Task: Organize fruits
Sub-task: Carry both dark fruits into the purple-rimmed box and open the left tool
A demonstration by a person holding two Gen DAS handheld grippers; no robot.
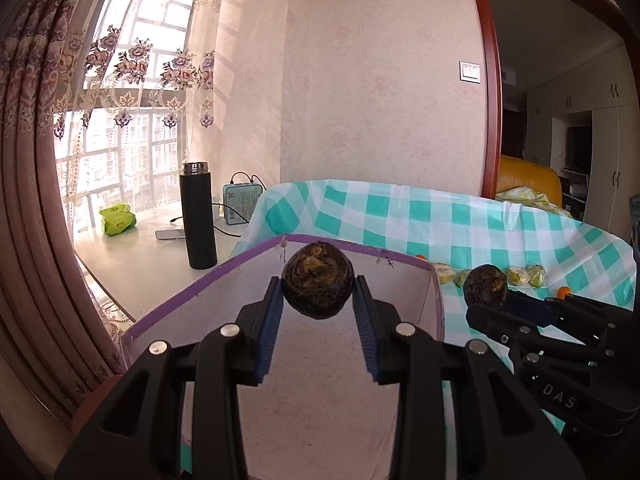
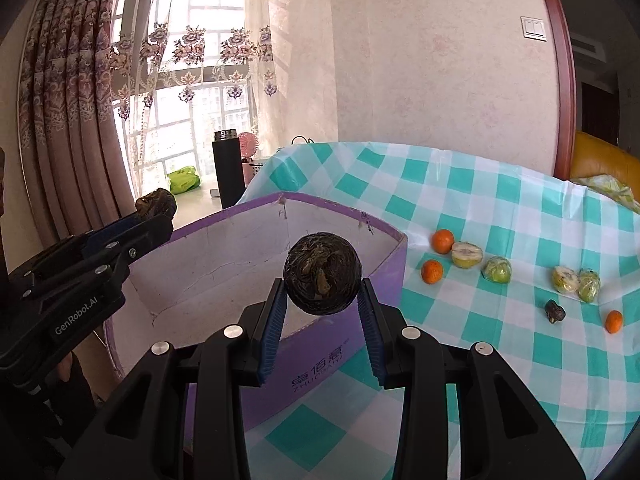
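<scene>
My left gripper [image 1: 318, 294] is shut on a dark brown round fruit [image 1: 317, 278], held in the air over the open purple box [image 1: 248, 256]. A second dark round fruit [image 2: 322, 278] sits between the blue pads of my right gripper [image 2: 323, 300], which is shut on it above the box's near wall [image 2: 320, 344]. Each gripper also shows in the other view: the right gripper [image 1: 490, 300] beside the box, the left gripper [image 2: 156, 210] at the box's left rim. On the checked cloth [image 2: 500, 208] lie small oranges [image 2: 443, 241], cut yellow fruit [image 2: 466, 255], wrapped green fruit [image 2: 497, 270] and a small dark fruit [image 2: 555, 312].
A black flask [image 1: 199, 216] stands on the white sill left of the table, with a green packet [image 1: 117, 220] and a blue tin with cables [image 1: 242, 204]. Curtains hang at the left. A doorway with a yellow seat [image 1: 528, 180] lies at the right.
</scene>
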